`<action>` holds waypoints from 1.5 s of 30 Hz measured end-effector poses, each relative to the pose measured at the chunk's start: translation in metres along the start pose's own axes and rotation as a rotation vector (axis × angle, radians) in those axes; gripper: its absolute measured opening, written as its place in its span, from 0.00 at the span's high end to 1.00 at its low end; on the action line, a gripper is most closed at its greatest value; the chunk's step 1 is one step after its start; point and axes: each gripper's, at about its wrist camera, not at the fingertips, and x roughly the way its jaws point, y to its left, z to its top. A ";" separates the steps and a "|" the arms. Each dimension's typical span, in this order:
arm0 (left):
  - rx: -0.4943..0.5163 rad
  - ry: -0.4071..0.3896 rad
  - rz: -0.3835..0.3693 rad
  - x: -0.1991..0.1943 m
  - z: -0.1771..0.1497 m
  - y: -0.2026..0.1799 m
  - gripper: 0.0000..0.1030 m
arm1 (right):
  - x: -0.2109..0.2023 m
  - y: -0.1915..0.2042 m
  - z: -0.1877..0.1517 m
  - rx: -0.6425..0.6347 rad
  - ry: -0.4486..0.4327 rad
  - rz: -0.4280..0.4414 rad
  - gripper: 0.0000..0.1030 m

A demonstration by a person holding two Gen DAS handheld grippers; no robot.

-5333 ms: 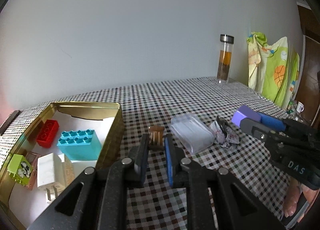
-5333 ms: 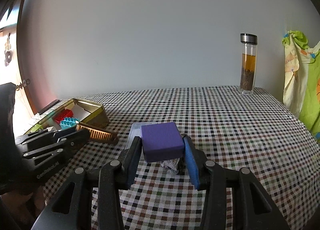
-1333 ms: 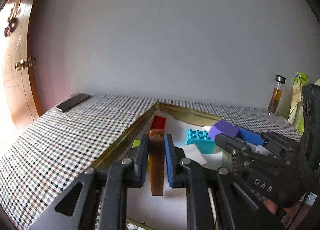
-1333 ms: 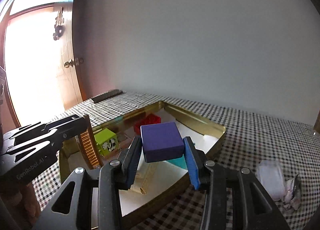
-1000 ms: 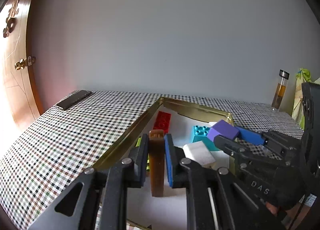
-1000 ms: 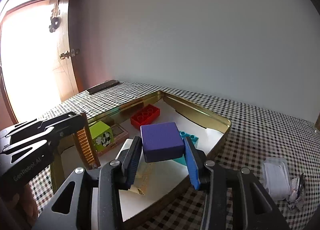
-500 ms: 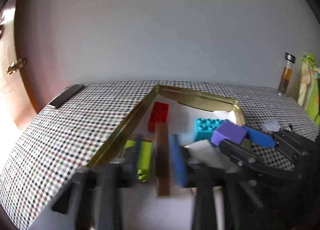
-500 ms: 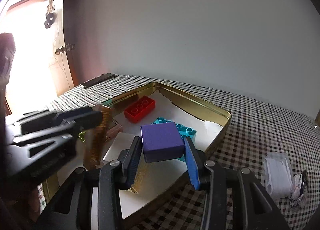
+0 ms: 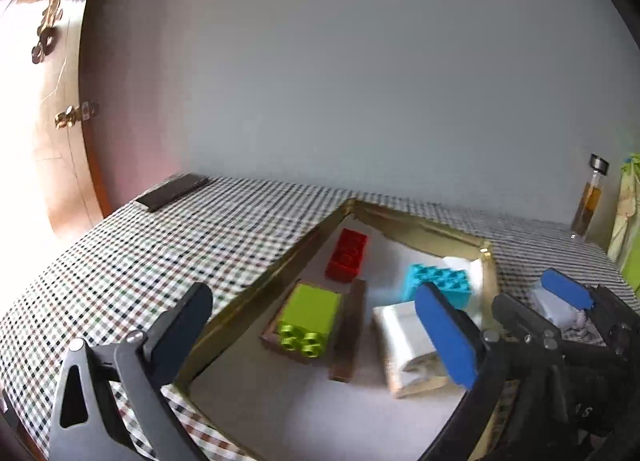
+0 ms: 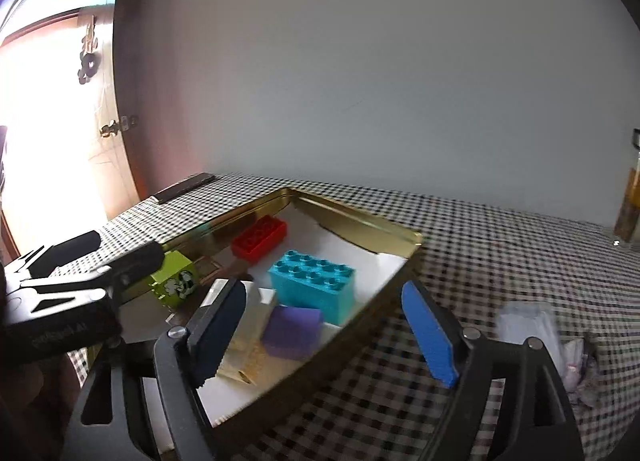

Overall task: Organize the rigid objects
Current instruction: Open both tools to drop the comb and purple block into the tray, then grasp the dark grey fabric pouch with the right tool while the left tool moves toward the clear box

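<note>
The purple block now lies inside the gold tin, just in front of the teal brick, and the brown comb rests flat beside the green brick. Both drops look done: the right claw has just been opening, jaws apart above the block with nothing pressed, and the left claw has likewise just spread wide, empty over the comb. On the checked table, the clear plastic case waits outside; next, I judge, a claw must withdraw and reach for it.
</note>
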 end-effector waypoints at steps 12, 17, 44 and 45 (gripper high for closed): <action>0.168 -0.008 -0.168 -0.004 -0.009 -0.121 0.00 | -0.043 -0.103 -0.014 0.122 0.026 -0.314 0.20; 0.198 0.044 -0.210 0.017 -0.012 -0.164 0.00 | -0.041 -0.151 -0.029 0.213 0.108 -0.373 0.20; 0.247 0.096 -0.193 0.045 -0.019 -0.206 0.00 | -0.010 -0.197 -0.041 0.301 0.333 -0.291 0.40; 0.249 0.101 -0.196 0.046 -0.020 -0.207 0.00 | -0.009 -0.200 -0.042 0.317 0.342 -0.279 0.42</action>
